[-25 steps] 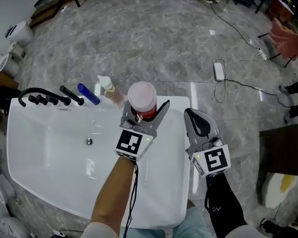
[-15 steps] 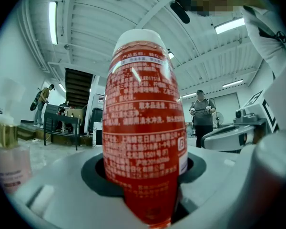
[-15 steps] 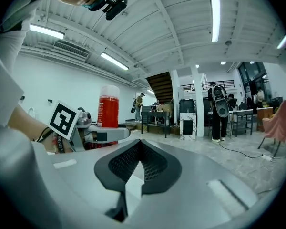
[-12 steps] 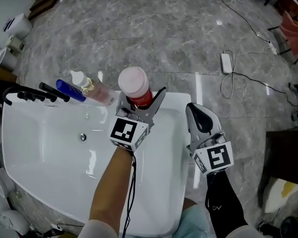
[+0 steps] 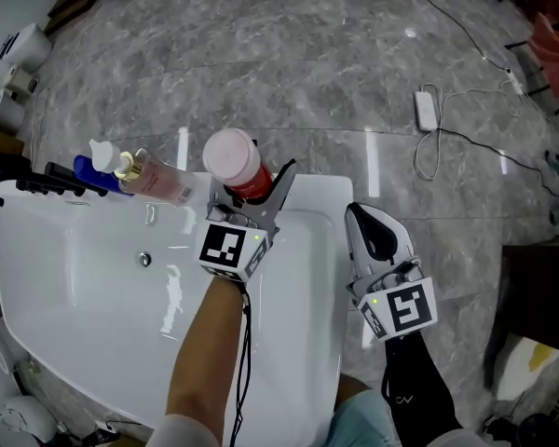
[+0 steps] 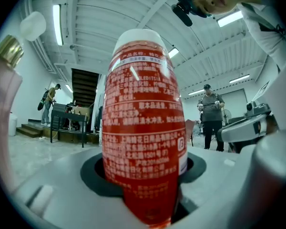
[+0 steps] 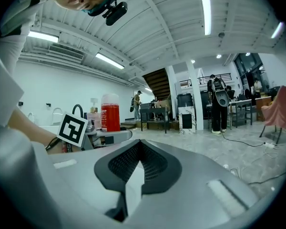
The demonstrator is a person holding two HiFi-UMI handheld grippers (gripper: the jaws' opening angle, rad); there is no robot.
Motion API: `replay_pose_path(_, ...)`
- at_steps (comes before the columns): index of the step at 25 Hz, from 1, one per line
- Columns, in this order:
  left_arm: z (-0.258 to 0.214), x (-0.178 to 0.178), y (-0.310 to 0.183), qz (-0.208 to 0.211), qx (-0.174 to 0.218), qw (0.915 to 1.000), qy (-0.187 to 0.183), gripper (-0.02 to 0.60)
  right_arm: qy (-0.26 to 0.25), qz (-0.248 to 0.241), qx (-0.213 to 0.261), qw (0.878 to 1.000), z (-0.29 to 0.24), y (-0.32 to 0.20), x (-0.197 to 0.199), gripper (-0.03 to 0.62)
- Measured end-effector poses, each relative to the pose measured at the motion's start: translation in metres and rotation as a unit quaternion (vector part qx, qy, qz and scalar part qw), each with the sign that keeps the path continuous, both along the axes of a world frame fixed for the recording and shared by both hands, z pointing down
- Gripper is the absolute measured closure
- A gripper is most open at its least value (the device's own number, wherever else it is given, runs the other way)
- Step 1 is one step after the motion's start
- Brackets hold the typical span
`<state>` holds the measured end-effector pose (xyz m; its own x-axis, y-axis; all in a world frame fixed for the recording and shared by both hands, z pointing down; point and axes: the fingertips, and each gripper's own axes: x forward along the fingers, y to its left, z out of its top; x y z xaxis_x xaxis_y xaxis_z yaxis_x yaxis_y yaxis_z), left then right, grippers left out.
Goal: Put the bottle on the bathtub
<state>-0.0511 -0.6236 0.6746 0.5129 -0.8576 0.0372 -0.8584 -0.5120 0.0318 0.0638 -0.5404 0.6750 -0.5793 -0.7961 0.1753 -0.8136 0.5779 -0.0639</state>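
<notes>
My left gripper [image 5: 258, 186] is shut on a red bottle [image 5: 231, 155] with a pale pink cap, held upright at the far rim of the white bathtub [image 5: 328, 194]. Whether its base touches the rim is hidden. In the left gripper view the bottle [image 6: 143, 128] fills the middle, pinched low between the jaws of the left gripper [image 6: 143, 194]. To the right, my right gripper [image 5: 365, 223] hangs shut and empty over the tub's right rim. From the right gripper [image 7: 133, 175] view the bottle [image 7: 110, 112] stands off to the left.
A pink pump bottle [image 5: 154, 177] and a blue bottle [image 5: 91, 170] rest at the far-left rim beside a black faucet [image 5: 37, 186]. The drain [image 5: 144, 260] is in the basin. A power strip [image 5: 427, 110] and cables lie on the marble floor beyond.
The left gripper with the bottle has drifted left and a little farther away in the head view. The head view itself has shifted. The right gripper has barely moved.
</notes>
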Motion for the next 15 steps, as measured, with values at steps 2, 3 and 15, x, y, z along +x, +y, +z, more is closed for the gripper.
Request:
replay_pose_path(2, 0.007, -0.001, -0.004, -0.007, 0.003, 1.0, -0.004, 0.301, -0.005, -0.004, -0.007, 1.0, 0.007, 0.003, 0.002, 0.566)
replay_pose_path(3, 0.012, -0.002, -0.005, -0.009, 0.004, 0.9999, -0.007, 0.299, -0.006, -0.005, -0.009, 1.0, 0.01, 0.004, 0.003, 0.566)
replay_pose_path(15, 0.035, 0.0, -0.006, -0.007, 0.018, 0.9991, -0.039, 0.269, 0.0, 0.01, -0.019, 1.0, 0.022, 0.004, 0.011, 0.565)
